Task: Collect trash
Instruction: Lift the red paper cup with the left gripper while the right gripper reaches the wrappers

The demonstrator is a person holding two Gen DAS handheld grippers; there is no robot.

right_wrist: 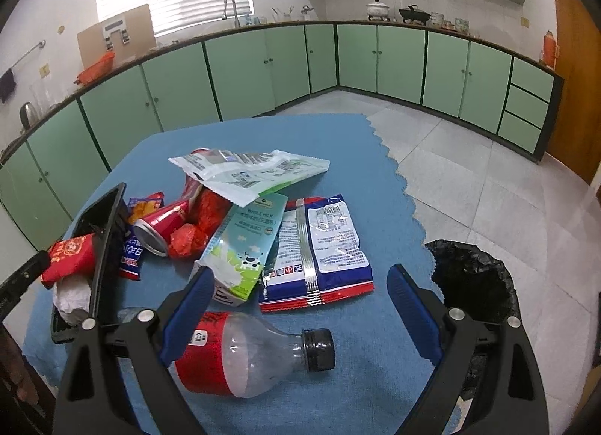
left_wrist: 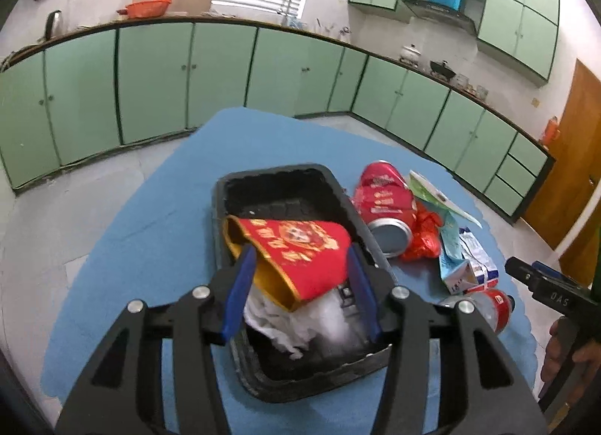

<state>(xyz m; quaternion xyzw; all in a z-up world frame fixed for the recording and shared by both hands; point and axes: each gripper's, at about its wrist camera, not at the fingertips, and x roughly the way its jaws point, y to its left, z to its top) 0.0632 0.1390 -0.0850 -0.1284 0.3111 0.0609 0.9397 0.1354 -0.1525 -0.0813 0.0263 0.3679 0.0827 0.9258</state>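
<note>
A black plastic tray (left_wrist: 278, 179) lies on the blue table mat (left_wrist: 124, 224). It holds a red and gold packet (left_wrist: 296, 243) and crumpled white paper (left_wrist: 285, 326). My left gripper (left_wrist: 300, 281) is open with its blue fingers either side of the red packet. My right gripper (right_wrist: 300, 307) is open and empty, above a clear bottle with a red label (right_wrist: 248, 356). Beyond lie a milk carton (right_wrist: 244, 247), a blue and white snack bag (right_wrist: 323, 247), a crushed red can (right_wrist: 165, 224), red plastic scrap (right_wrist: 191, 236) and a white and green pouch (right_wrist: 248, 172).
A bin lined with a black bag (right_wrist: 477, 284) stands on the floor beside the table's right edge. The tray also shows in the right wrist view (right_wrist: 105, 239). Green kitchen cabinets (left_wrist: 150, 74) run along the walls behind. A wooden door (left_wrist: 563, 157) is at the right.
</note>
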